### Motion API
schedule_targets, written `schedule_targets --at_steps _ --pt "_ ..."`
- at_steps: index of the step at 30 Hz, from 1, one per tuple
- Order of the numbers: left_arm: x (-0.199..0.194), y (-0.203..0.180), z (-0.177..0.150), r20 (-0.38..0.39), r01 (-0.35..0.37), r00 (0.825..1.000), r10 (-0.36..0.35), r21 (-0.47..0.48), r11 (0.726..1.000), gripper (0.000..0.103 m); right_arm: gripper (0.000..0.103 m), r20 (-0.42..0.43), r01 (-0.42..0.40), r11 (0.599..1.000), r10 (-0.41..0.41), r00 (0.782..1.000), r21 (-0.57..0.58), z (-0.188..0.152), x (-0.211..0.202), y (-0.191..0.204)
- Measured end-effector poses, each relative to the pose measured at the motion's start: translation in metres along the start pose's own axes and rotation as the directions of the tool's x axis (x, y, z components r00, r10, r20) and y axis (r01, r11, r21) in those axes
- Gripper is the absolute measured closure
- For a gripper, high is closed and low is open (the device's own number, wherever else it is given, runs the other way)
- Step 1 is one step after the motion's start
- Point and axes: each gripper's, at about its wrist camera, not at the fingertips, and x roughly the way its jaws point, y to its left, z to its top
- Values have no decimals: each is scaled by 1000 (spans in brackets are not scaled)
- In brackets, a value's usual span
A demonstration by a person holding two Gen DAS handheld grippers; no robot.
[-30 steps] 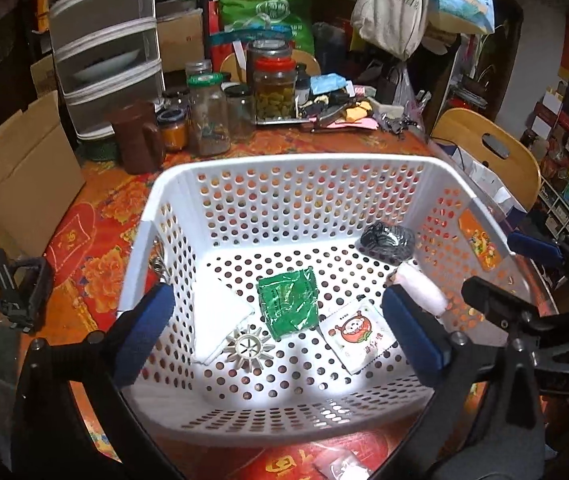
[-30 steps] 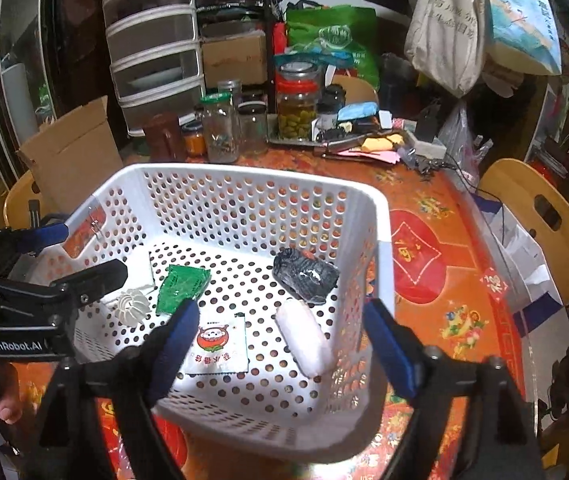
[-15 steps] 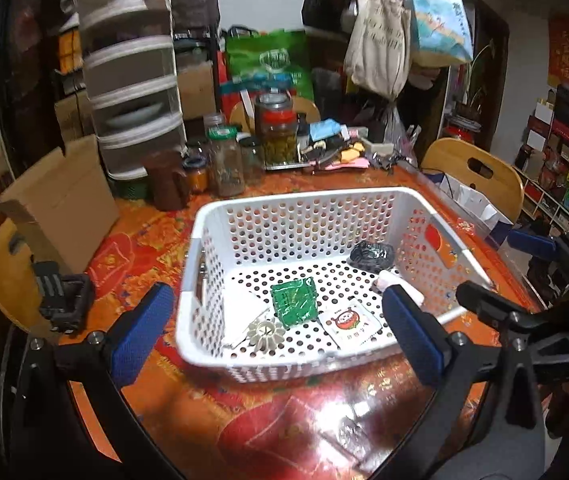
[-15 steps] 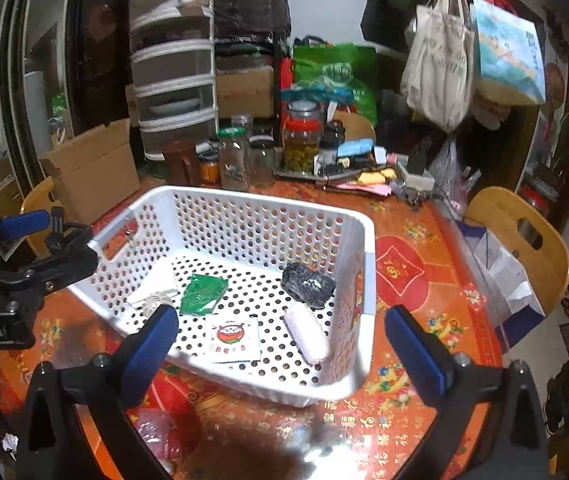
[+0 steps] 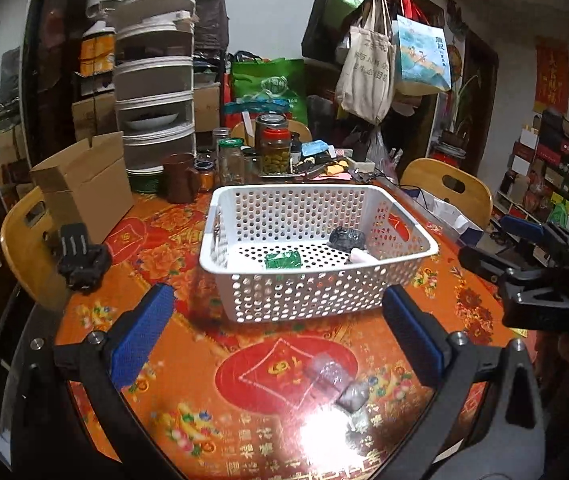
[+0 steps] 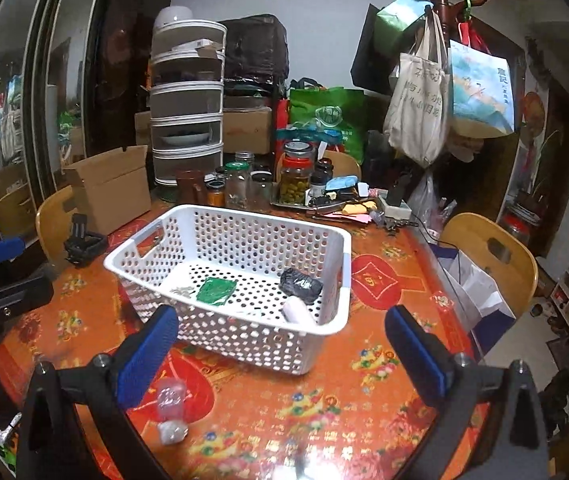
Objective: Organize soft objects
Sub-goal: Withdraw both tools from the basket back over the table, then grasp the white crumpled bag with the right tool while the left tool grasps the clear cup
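A white perforated basket (image 5: 316, 296) (image 6: 244, 340) stands on the red patterned table. Inside lie a green packet (image 5: 283, 259) (image 6: 216, 290), a black crinkled bundle (image 5: 347, 237) (image 6: 299, 285) and a white roll (image 5: 360, 257) (image 6: 297, 312). On the table in front of the basket lies a clear plastic wrapper (image 5: 336, 380) (image 6: 170, 412). My left gripper (image 5: 276, 338) is open and empty, hovering over the table short of the basket. My right gripper (image 6: 280, 356) is open and empty too, set back from the basket's near corner. Each gripper shows at the edge of the other's view.
Glass jars (image 5: 273, 148) (image 6: 295, 178), a brown mug (image 5: 178, 178) and a stacked white drawer tower (image 5: 154, 92) crowd the table's far side. A cardboard box (image 5: 84, 184) sits at left. A black clamp (image 5: 80, 256) lies at the left edge. Wooden chairs (image 6: 492, 260) flank the table.
Both grippers have drawn back and risen from over the basket, so the basket looks smaller and farther. The right jaws widened a little. The items stay in the basket.
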Motion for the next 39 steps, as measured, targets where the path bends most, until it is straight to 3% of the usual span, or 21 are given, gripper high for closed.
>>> schedule_targets --at_steps 6,10,23,29,35,37,39 --pt "-11 -5 -33 -15 -25 1000 25 3 1000 0 0 -4 -17 1000 17 1000 12 -20 -11 8" --pt "-2 -1 -51 -35 -5 999 3 -36 999 0 0 -25 -29 999 30 999 22 -36 -8 12" --pt "71 12 -83 -141 -44 989 33 -73 996 0 0 -109 -67 996 72 991 51 -74 16 18" --pt "125 11 -100 -247 -2 969 -28 -121 993 0 0 -158 -87 993 99 982 82 -96 32 16" --pt "166 -8 -112 -313 -6 949 -29 -112 994 1 0 -240 -80 984 117 964 159 -124 52 0" --pt "176 -18 -114 -325 -1 945 -33 -103 995 3 0 -244 -73 983 114 963 170 -131 52 -5" --pt "184 -27 -117 -337 7 941 -39 -94 996 13 0 -242 -76 981 119 963 180 -136 50 -8"
